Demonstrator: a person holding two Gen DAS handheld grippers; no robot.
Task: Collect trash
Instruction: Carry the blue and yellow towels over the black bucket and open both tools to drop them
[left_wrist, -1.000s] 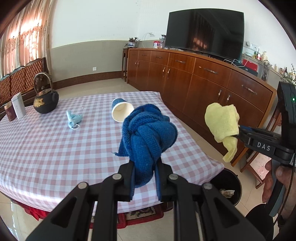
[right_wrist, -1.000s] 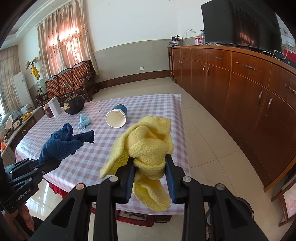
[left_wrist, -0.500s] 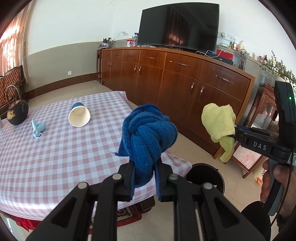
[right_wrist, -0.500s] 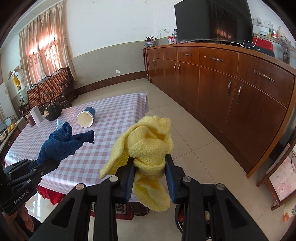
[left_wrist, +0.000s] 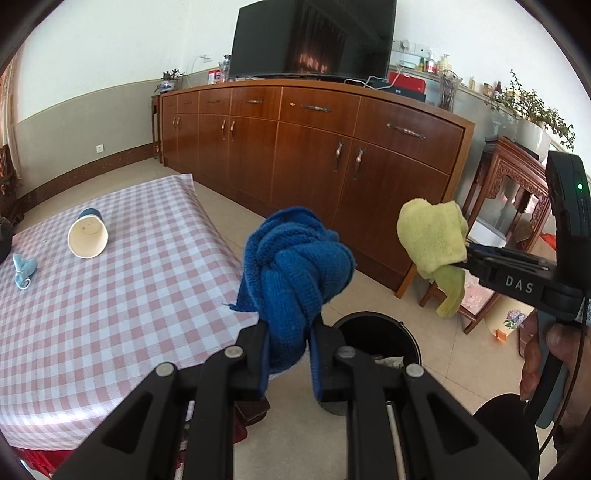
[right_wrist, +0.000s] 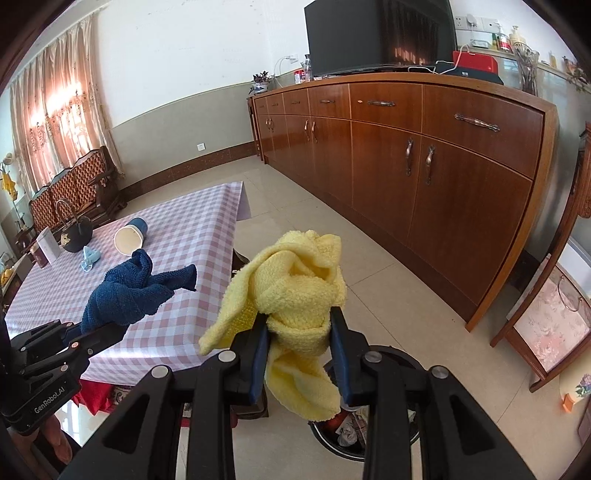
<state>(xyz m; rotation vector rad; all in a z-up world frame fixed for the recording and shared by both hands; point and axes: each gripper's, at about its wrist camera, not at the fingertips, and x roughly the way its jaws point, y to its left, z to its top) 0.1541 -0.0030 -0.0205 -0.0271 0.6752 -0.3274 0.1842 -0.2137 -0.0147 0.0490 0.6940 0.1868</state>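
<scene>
My left gripper is shut on a bunched blue knitted cloth, held in the air past the corner of the checked table. My right gripper is shut on a crumpled yellow cloth; it also shows in the left wrist view as the yellow cloth out to the right. Just below and beyond both grippers stands a black trash bin, seen under the yellow cloth as the bin with scraps inside. A tipped paper cup and a small light blue mask lie on the table.
A long wooden sideboard with a television runs along the wall behind the bin. A carved wooden stand is to the right. A black kettle and a small box stand at the table's far end. A hand holds the right gripper.
Both grippers have swung right, away from the table top toward the floor beside it, cloths still gripped. The black bin has come into full view beneath them.
</scene>
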